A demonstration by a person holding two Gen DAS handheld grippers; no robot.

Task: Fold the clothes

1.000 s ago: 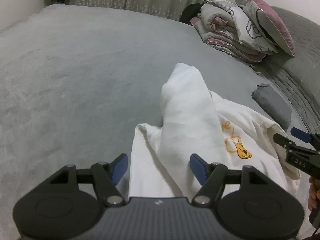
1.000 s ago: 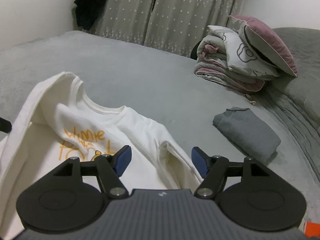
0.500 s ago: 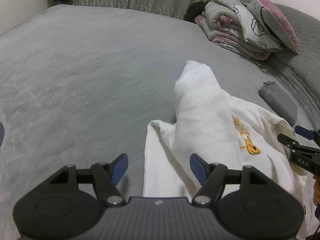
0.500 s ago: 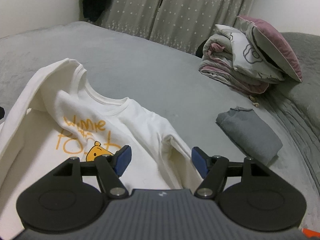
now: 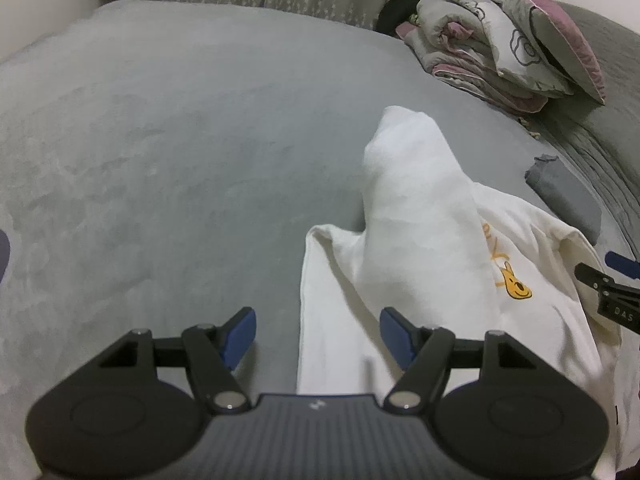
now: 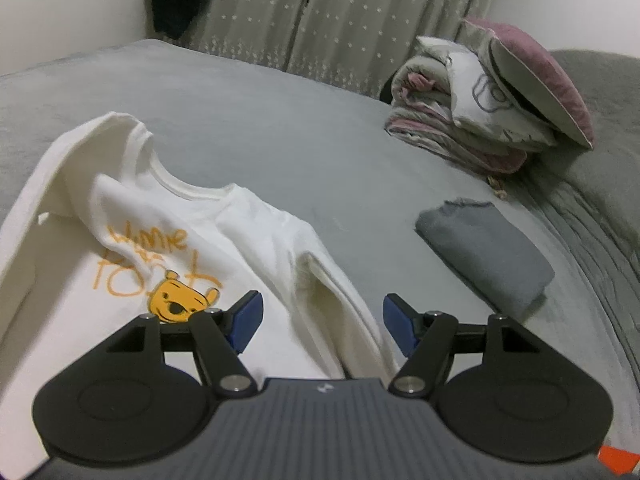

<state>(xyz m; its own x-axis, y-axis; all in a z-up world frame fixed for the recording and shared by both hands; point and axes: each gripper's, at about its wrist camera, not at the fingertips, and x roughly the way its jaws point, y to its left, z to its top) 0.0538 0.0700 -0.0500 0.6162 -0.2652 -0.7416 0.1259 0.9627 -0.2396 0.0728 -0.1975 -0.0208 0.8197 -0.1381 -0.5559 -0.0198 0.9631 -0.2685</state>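
Grey folded garment (image 6: 486,254) beside white shirt (image 6: 256,236)

- White long-sleeved shirt (image 6: 132,236) lies face up on the grey bed (image 6: 280,128), its orange lettering and yellow bear face showing.
- One sleeve (image 5: 416,208) is folded in over the chest; the other (image 6: 340,300) lies along its side, wrinkled.
- Grey folded garment (image 6: 488,256) lies apart from it, near the bedding pile.
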